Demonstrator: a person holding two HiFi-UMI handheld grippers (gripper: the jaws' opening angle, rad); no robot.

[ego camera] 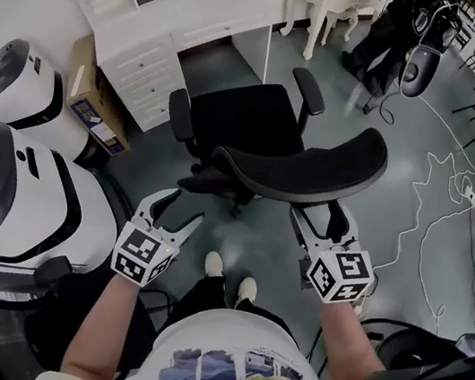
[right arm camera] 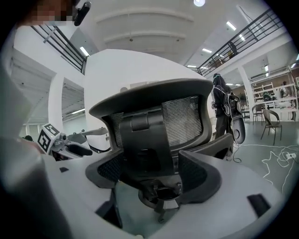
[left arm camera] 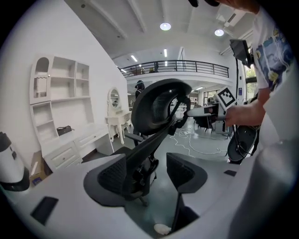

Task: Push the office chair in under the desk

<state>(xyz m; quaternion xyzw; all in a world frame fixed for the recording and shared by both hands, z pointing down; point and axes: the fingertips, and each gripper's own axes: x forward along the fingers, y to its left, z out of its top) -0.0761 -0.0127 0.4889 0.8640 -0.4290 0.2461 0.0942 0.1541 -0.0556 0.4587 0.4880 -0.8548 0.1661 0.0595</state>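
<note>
Both of my tools stood with their jaws spread wide and nothing pressed between the pads. My left gripper (ego camera: 174, 212) hung near the left end of the office chair (ego camera: 256, 133), on the side nearest me, a little apart from the curved backrest (ego camera: 314, 166); its own view caught the backrest edge-on, with the spine running up past the left jaw. My right gripper (ego camera: 321, 219) sat just behind the backrest's right half, its tips close under the rim, though I could not tell whether they touched. Looking along its jaws, I saw the mesh back and its black central support framed in the gap, beyond the pads rather than between them. Seat and armrests faced away from me toward the white desk (ego camera: 187, 12), in front of its knee opening and not under it, with grey floor showing between the seat's front edge and the desk. My shoes (ego camera: 231, 279) stood behind the chair, between the two grippers.
</note>
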